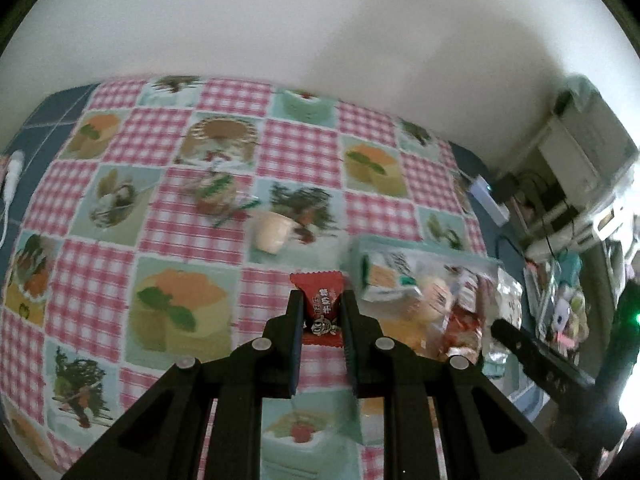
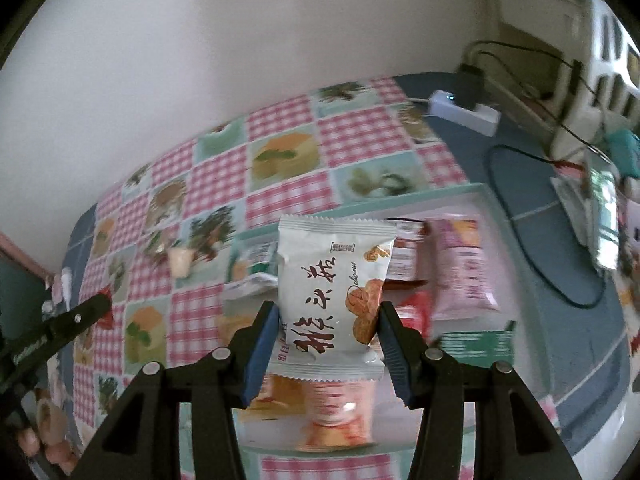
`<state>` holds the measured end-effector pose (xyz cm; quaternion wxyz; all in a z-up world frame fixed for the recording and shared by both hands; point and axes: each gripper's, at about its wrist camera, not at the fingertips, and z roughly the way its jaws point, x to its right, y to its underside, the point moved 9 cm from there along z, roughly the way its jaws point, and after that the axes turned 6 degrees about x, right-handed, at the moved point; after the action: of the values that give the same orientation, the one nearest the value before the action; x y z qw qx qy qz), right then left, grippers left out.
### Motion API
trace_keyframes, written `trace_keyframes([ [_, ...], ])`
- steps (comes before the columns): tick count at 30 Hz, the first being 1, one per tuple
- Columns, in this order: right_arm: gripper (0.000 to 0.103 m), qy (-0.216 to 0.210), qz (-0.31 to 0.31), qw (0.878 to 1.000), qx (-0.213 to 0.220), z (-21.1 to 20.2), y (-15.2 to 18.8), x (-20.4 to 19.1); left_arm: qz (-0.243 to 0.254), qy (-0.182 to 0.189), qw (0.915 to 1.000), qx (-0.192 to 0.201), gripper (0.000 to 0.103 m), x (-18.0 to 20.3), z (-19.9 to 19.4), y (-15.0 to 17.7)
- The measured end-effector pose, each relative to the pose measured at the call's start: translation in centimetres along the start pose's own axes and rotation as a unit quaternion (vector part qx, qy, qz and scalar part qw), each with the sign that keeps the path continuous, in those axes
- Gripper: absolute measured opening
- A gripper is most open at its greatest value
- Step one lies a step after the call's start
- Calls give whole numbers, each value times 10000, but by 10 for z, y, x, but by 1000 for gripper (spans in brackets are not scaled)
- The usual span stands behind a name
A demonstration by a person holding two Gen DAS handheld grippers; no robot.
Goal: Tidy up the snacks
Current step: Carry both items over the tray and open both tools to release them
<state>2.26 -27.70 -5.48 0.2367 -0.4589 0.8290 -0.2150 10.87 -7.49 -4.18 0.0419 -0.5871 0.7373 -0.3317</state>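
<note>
My left gripper is shut on a small red candy, held above the checked tablecloth. My right gripper is shut on a white biscuit packet with dark lettering, held upright over a teal-rimmed tray. Several packets lie in the tray, among them a pink one and a green one. In the left wrist view the tray lies just right of the candy. A cream jelly cup and a clear-wrapped snack lie loose on the cloth.
A white power strip and a looping black cable lie beyond the tray on the blue surface. White appliances stand at the far right. A wall runs behind the table. A person's fingers show at the lower left.
</note>
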Motion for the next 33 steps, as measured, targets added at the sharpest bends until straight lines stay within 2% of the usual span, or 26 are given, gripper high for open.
trace_keyframes([
  [4, 53, 123, 222, 9996, -82, 0, 5, 23, 470, 132, 9984, -282, 18, 36, 13, 20],
  [10, 53, 203, 334, 9990, -206, 1, 15, 40, 1101, 287, 9905, -773, 19, 76, 35, 56],
  [23, 54, 412, 397, 9963, -634, 4, 53, 59, 1754, 160, 9752, -1341, 19, 100, 54, 111],
  [33, 54, 480, 457, 9937, -903, 13, 66, 67, 1844, 168, 9718, -1464, 19, 103, 58, 120],
])
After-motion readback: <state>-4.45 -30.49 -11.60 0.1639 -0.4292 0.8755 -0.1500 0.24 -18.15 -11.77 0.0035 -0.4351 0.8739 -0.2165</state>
